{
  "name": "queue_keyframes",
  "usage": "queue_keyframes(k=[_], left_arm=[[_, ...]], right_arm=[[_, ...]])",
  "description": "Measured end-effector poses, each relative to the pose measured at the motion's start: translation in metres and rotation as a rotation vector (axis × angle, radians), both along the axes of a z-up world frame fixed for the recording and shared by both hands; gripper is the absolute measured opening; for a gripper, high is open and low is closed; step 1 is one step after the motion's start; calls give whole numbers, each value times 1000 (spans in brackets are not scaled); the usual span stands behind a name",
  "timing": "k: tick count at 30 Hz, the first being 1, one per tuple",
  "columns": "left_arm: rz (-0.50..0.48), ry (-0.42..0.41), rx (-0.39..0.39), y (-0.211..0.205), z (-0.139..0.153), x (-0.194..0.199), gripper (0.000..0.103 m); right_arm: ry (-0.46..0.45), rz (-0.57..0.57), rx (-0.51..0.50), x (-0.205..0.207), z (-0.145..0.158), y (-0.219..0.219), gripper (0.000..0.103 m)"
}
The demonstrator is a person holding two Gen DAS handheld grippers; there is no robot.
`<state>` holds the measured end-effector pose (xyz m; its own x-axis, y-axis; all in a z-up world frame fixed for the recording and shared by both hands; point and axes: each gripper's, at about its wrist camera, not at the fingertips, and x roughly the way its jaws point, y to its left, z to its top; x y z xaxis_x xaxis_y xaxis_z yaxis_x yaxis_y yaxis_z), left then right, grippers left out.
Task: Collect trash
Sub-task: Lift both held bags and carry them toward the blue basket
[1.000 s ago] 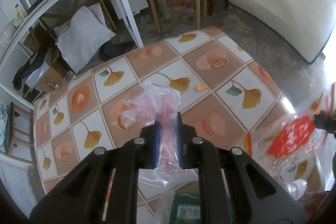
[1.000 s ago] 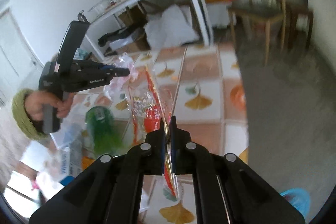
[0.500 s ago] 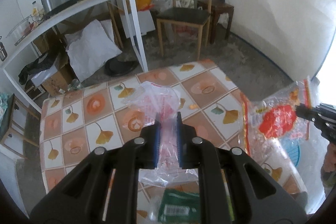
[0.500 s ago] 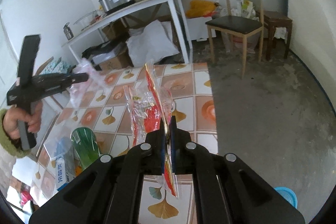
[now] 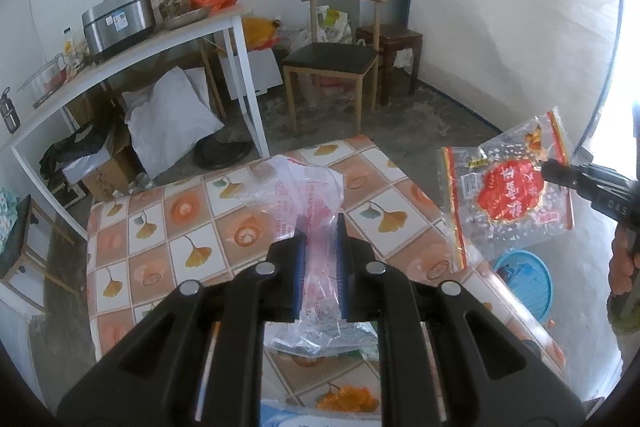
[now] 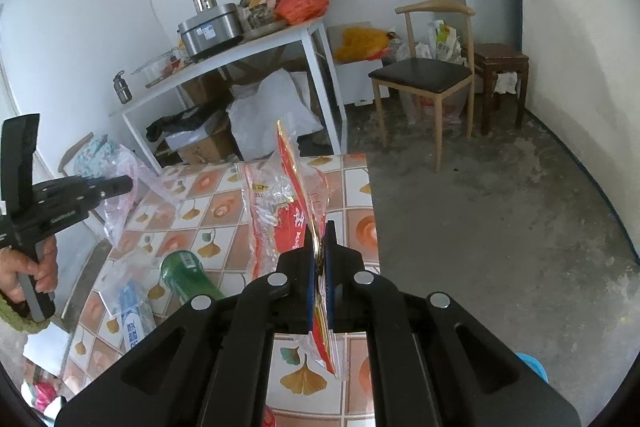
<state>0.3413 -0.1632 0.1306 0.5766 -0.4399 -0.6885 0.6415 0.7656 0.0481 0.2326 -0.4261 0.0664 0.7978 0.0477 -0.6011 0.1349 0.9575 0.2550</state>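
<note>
Two pieces of trash are up in the air, one in each claw, and the coming move turns on where the blue basket (image 5: 524,281) sits: on the floor just past the right edge of the counter (image 5: 168,227), low and to the right in the left wrist view, almost under the right claw's load. The left claw (image 5: 320,259) is clenched on a crumpled clear plastic bag with pink print (image 5: 304,195), which rises out of the jaws toward the far side and hangs loose below them, over the middle of the counter. The right claw (image 6: 319,279) is clamped tight on a clear snack wrapper with a red label (image 6: 280,211), held edge-on so its long axis runs up and away from the jaws; in the left view that wrapper hangs flat, off the counter's right edge and above the basket. By my judgement the right hand is the nearer to the basket and the left must cross the counter's near right corner to reach it. More trash remains on the counter at the near left: a green bottle (image 6: 184,271) lying on its side and a blue-and-white packet (image 6: 134,323) beside it. Far off stand a white table (image 6: 256,47) and a wooden chair (image 6: 424,75), well apart from any path.
</note>
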Motion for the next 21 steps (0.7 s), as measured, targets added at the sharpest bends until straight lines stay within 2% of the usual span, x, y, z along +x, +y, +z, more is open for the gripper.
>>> queue_keyframes(k=[9,21], left_arm=[[-19,2,14,2,-3,-10,11],[-14,25,20,3,-15,-1,11]], right_arm=[[12,-18,-18,2,2,3,4],[112,-26,-41,40,-41,2,4]])
